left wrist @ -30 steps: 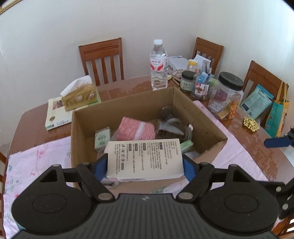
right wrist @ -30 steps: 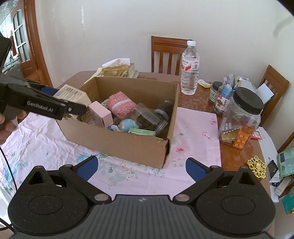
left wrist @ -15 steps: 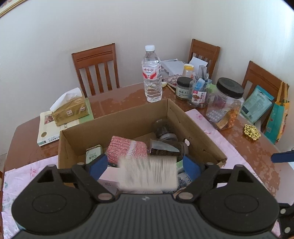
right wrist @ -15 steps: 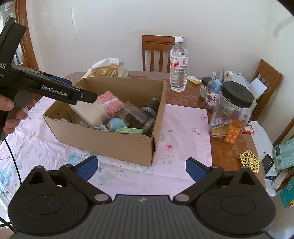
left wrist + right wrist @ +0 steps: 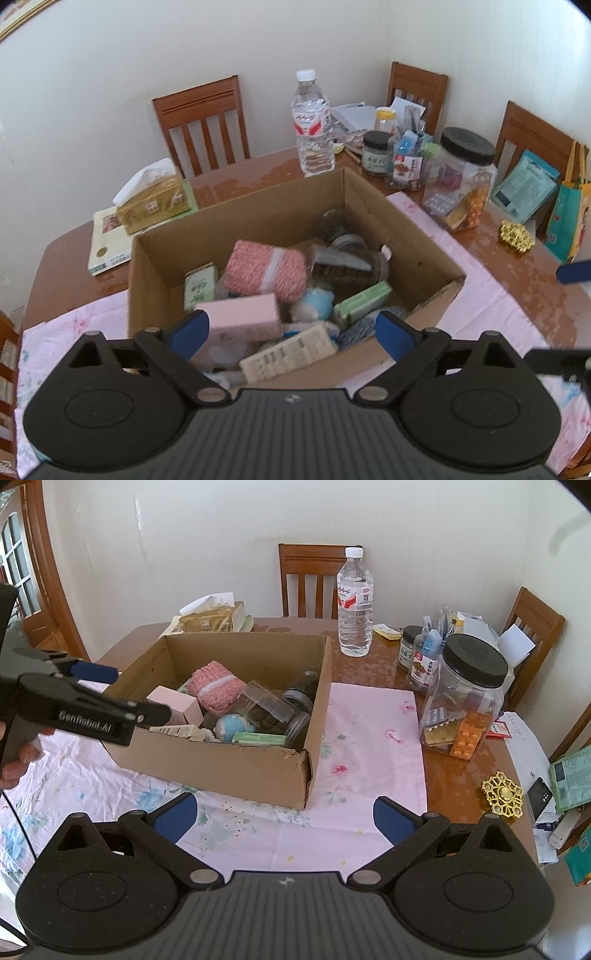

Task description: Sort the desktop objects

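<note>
The left hand-held gripper [image 5: 291,334] hangs above the near edge of the open brown cardboard box [image 5: 424,236], with its two blue-padded fingers [image 5: 190,332] spread wide and nothing between them. Just below them, inside the box, lies the white rectangular carton with black printed text [image 5: 290,354]. It rests on its broad side and a little tilted, with its long axis running from the near left up to the far right, more or less along the near wall of the box. It leans on the other contents, just beside a pale pink rectangular box [image 5: 240,319] and near a green and white flat packet [image 5: 362,302]. Deeper in the box there are a pink knitted roll with a white band [image 5: 266,269] and a clear plastic jar lying on its side [image 5: 347,264]. The box stands on a pink flowered cloth [image 5: 369,731] that covers part of the brown wooden desk [image 5: 461,775]. The right hand-held gripper [image 5: 284,814] is over the cloth in front of the box, also with its jaws wide apart and empty. In the right wrist view the left hand-held gripper shows from the side at the left corner of the box, held by a hand [image 5: 18,760].
</note>
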A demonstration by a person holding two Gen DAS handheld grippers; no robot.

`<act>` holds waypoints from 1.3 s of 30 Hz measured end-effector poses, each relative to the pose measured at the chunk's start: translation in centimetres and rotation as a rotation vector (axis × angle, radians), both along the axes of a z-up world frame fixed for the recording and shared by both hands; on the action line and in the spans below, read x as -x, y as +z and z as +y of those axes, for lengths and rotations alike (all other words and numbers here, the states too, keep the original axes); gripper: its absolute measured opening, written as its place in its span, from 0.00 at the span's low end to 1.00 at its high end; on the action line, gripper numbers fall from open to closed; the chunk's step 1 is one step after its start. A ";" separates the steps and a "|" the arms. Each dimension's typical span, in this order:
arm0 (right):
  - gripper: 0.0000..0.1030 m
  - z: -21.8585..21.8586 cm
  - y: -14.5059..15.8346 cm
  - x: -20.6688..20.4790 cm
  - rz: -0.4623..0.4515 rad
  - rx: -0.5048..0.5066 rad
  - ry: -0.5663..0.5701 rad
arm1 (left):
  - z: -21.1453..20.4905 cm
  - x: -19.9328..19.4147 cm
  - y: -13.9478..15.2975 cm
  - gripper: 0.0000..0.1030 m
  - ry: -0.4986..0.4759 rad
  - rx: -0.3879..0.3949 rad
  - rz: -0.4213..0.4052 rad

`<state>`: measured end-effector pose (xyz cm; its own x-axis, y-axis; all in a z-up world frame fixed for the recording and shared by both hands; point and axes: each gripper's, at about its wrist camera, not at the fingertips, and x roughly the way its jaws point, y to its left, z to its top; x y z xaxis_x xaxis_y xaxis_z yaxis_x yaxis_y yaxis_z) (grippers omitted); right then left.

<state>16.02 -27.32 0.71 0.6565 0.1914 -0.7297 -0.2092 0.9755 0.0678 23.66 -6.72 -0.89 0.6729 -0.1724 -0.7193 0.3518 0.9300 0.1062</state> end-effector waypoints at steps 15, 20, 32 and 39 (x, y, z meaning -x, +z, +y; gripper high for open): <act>1.00 1.8 0.5 -0.4 0.049 0.008 -0.017 | 3.4 4.6 -2.3 0.97 0.193 -0.002 0.042; 1.00 2.4 0.3 -0.7 0.076 0.016 -0.046 | 4.2 5.4 -2.0 0.97 0.262 0.012 0.053; 1.00 4.5 0.9 -1.2 0.103 0.031 -0.058 | 5.4 5.7 -0.8 0.97 0.269 0.057 0.062; 1.00 5.3 1.4 -1.5 0.099 0.032 -0.057 | 6.2 5.5 -0.9 0.97 0.278 0.092 0.098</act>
